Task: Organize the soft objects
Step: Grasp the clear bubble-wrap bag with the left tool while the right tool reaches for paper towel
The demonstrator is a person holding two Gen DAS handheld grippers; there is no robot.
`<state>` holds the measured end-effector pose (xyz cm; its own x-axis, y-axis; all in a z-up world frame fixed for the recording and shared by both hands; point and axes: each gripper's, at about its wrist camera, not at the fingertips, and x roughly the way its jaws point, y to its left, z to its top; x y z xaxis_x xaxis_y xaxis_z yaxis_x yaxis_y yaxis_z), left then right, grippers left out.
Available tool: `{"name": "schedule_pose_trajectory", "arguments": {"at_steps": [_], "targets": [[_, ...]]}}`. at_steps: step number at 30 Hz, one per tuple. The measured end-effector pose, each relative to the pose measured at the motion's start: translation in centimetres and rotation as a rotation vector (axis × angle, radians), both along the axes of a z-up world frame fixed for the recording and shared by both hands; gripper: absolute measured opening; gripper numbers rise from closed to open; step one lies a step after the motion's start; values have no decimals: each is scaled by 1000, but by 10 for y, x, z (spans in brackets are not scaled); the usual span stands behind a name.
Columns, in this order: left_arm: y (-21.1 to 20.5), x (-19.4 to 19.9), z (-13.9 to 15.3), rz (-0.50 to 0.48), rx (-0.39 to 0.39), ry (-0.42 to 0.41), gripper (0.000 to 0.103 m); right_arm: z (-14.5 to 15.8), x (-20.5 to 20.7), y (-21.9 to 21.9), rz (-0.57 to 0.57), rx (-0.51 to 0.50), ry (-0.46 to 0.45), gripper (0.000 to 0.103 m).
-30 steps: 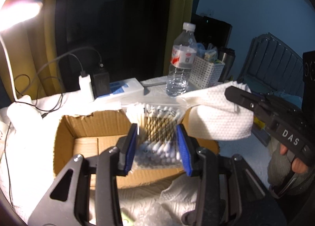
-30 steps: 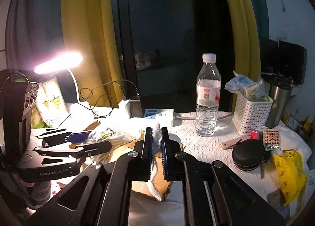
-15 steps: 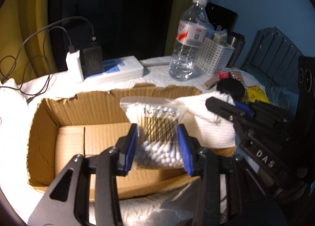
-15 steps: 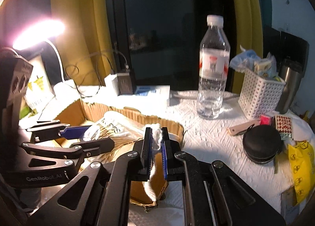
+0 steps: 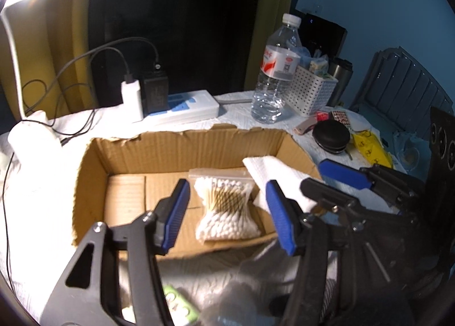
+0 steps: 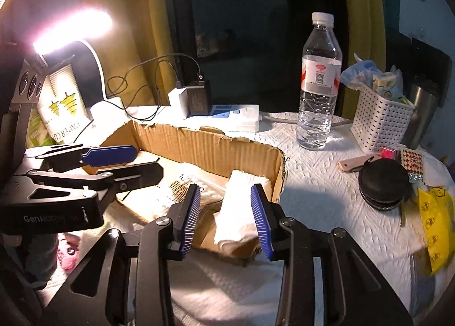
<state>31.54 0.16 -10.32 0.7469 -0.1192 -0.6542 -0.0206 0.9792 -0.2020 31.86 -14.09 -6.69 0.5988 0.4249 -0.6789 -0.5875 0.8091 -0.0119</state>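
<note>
A clear bag of cotton swabs (image 5: 227, 206) lies inside the open cardboard box (image 5: 182, 147), near its front wall. My left gripper (image 5: 227, 215) is open just above and around it, not touching. A folded white paper towel (image 6: 241, 212) leans in the box's right end; it also shows in the left wrist view (image 5: 273, 175). My right gripper (image 6: 226, 219) is open with its blue pads either side of the towel. The swab bag (image 6: 184, 186) shows beside the towel, and the box wall (image 6: 210, 149) behind it.
A water bottle (image 6: 318, 84), a white basket (image 6: 381, 118), a power strip with chargers (image 6: 227, 115) and a lit desk lamp (image 6: 74, 30) stand behind the box. A black round case (image 6: 384, 184) and a yellow packet (image 6: 435, 223) lie at the right.
Both grippers lowered into the box and opened. The swab bag left my left gripper and the paper towel left my right gripper; both now rest in the box.
</note>
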Motion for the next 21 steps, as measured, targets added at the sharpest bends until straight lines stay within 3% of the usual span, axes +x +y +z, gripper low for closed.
{"name": "schedule_pose_trajectory", "arguments": {"at_steps": [4, 12, 21], "targets": [[1, -18, 7, 2, 1, -22, 58, 11, -12, -3, -13, 4, -16, 40], [-1, -52, 20, -2, 1, -68, 70, 30, -44, -2, -14, 8, -51, 41], [0, -85, 12, 9, 3, -59, 74, 31, -73, -4, -20, 4, -51, 50]]}}
